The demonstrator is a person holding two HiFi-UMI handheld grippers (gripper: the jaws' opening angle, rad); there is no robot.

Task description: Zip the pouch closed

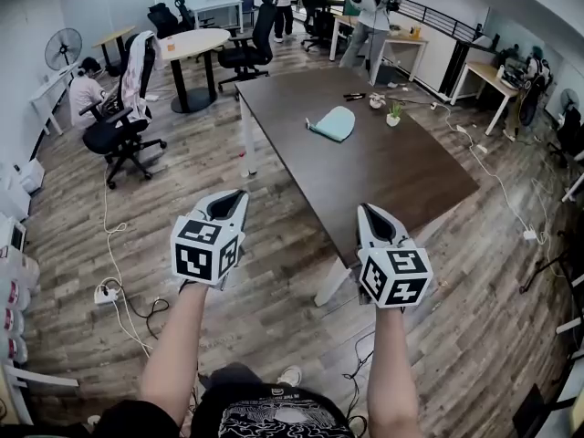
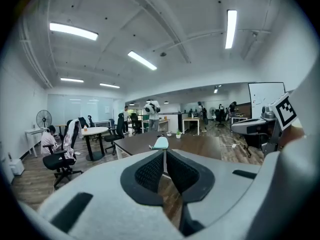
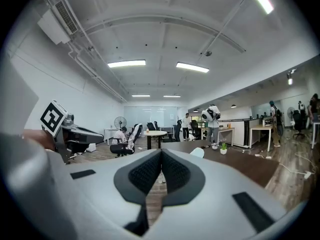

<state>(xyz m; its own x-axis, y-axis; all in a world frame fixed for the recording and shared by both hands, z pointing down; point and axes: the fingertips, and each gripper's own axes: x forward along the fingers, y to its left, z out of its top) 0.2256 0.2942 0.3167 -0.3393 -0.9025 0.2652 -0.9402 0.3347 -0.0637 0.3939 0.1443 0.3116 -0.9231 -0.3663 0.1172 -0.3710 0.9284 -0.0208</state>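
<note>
potted plant (image 1: pixel 393 115): on dark table (image 1: pixel 383 167) | standing fan (image 1: pixel 63 50): by wall

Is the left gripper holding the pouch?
No, the left gripper is shut on nothing, and the pouch lies far ahead on the table.

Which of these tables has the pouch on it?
The dark brown rectangular table directly ahead: the light blue pouch lies toward its far end. The round white table at the far left carries no pouch.
</note>
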